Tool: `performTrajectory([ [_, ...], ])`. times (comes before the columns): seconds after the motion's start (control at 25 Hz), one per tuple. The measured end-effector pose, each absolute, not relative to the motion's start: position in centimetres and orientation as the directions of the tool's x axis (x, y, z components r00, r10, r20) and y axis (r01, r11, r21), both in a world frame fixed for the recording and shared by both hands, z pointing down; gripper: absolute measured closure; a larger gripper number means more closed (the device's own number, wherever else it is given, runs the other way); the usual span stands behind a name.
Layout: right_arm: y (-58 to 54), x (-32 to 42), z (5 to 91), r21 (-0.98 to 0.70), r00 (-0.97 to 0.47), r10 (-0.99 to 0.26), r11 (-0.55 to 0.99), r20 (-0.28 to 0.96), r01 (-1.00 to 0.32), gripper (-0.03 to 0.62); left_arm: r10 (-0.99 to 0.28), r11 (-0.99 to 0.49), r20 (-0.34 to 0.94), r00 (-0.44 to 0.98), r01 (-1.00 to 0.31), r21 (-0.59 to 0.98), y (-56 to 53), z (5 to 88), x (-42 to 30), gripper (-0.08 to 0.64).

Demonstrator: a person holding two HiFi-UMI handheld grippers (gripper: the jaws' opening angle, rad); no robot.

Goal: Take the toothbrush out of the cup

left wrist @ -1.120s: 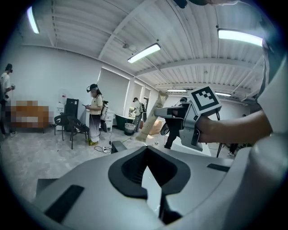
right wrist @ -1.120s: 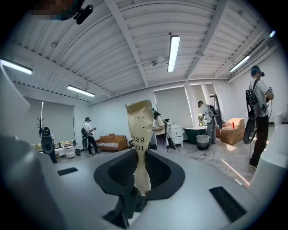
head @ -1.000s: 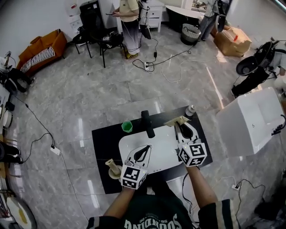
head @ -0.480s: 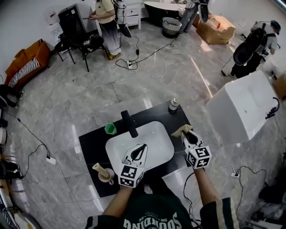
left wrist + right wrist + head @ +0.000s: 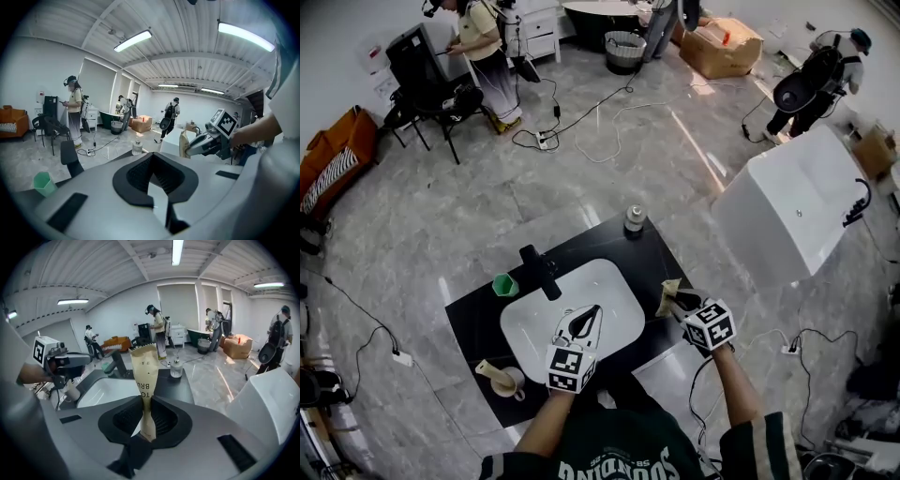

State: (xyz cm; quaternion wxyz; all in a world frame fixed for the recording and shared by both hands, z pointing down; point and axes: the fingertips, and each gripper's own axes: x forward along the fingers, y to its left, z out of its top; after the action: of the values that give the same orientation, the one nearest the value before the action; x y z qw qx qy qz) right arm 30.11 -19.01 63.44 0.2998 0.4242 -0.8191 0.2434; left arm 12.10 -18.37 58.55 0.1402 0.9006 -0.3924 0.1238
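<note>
Toothbrush (image 5: 144,371), where?
— Right gripper (image 5: 143,404): jaws closing on its brown paper sleeve, upright, beside the white sink (image 5: 609,281).
— Print?
— Readable only in that gripper's view; the head view shows just a tan strip. Left gripper (image 5: 151,159): jaws together, empty.

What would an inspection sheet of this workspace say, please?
Surface: black counter with white sink and faucet.
Job's things: beige cup at the counter's near left corner, a handle sticking out; paper toothbrush packet held off the counter.
Clutter: green cup, bottle.
Grippers: left gripper shut on nothing, over the sink; right gripper jaws closing, pads on the packet.
Cables: several loose on the floor.
Surroundings: people, white tub, chair.
</note>
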Motion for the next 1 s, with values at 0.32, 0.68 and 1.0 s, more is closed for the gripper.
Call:
performTrajectory([
  [0.32, -16.9, 29.7, 69.2, -0.215, -0.454, -0.299, 0.584, 0.840, -0.783, 0.520, -0.654, -0.657, 0.357, 0.667, -0.735, 0.168, -19.1, 59.7, 13.3, 0.549],
  [0.68, -20.0, 29.3, 74.1, -0.224, -0.434, -0.265, 0.568, 0.861, -0.792, 0.518, -0.674, -0.612, 0.391, 0.627, -0.770, 0.182, -19.5, 61.0, 11.6, 0.550],
  [1.0, -22.2, 28.6, 78.1, -0.236, -0.417, -0.246, 0.536, 0.875, -0.811, 0.518, -0.702, -0.574, 0.396, 0.592, -0.799, 0.177, -20.1, 61.2, 9.6, 0.550],
])
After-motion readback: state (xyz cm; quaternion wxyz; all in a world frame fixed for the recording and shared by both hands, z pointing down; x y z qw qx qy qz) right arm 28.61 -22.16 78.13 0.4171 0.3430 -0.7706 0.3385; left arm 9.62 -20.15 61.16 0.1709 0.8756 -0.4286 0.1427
